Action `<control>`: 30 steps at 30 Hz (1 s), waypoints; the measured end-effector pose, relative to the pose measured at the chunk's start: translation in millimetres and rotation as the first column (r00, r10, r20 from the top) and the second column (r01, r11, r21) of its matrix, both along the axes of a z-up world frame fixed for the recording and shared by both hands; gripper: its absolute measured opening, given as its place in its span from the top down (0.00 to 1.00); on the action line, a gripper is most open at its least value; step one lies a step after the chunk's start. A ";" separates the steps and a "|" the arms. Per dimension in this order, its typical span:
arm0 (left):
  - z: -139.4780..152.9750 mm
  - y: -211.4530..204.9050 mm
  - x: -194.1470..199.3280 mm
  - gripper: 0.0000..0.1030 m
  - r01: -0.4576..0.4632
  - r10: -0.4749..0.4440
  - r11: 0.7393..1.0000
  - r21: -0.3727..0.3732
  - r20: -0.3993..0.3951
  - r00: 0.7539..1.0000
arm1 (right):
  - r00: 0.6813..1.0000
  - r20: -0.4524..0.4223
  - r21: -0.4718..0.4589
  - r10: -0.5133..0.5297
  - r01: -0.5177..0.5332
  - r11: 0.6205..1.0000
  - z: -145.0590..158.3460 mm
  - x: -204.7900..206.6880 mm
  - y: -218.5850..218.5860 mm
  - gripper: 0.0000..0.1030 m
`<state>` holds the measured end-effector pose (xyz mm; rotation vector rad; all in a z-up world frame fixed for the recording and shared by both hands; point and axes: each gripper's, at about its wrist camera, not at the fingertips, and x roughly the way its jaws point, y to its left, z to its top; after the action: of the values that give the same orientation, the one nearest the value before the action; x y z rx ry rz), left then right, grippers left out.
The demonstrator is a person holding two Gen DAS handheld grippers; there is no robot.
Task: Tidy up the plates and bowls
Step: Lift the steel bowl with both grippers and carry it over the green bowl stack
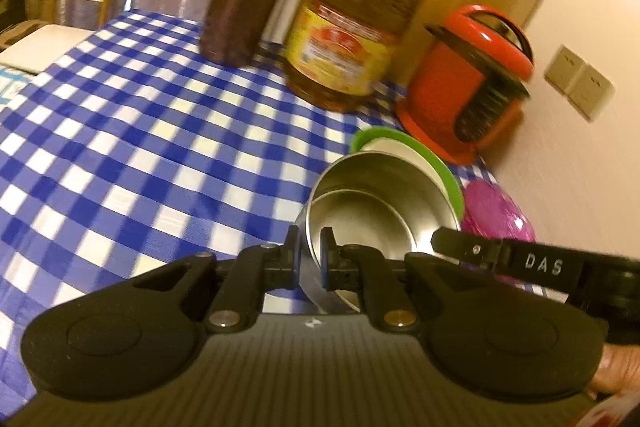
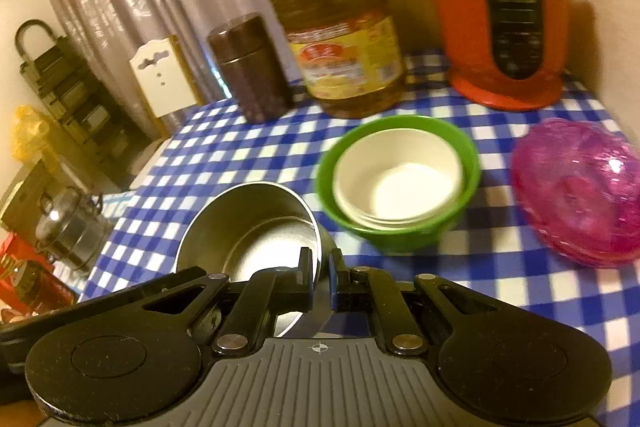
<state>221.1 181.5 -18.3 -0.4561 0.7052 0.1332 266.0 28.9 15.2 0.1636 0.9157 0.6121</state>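
I have the steel bowl (image 1: 360, 211) pinched by its rim from two sides: my left gripper (image 1: 311, 251) bites the wall nearest that camera, one finger inside and one outside, and my right gripper (image 2: 320, 267) does the same on the opposite rim. Two grips keep the thin, slippery wall from twisting, which I judge is why both hands share it. It looks raised and tilted above the checked worktop (image 1: 140, 131) rather than resting on it, though blur makes that uncertain. Just beyond sits the green bowl (image 2: 400, 239) with white bowls (image 2: 400, 179) nested inside, and the pink plates (image 2: 580, 195) lie stacked to its right. The steel bowl probably belongs with that nest.
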 end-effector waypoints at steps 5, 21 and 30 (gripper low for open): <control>-2.1 -22.3 5.6 0.92 0.052 -0.052 0.999 0.010 -0.007 0.999 | 0.999 0.019 -0.020 -0.036 0.037 0.999 5.0 -1.7 -21.8 0.93; 5.5 -40.9 16.4 0.93 0.097 -0.097 0.995 0.007 0.030 0.995 | 0.997 0.033 -0.019 -0.070 0.071 0.997 8.1 -3.3 -52.3 0.93; 20.4 -45.6 27.7 0.93 0.109 -0.111 0.993 0.036 0.073 0.991 | 0.994 0.042 0.003 -0.101 0.101 0.995 11.6 -1.1 -60.3 0.93</control>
<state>248.9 136.0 2.2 -0.3888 0.6522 0.0233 264.8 -31.4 26.8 0.1959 0.8614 0.5202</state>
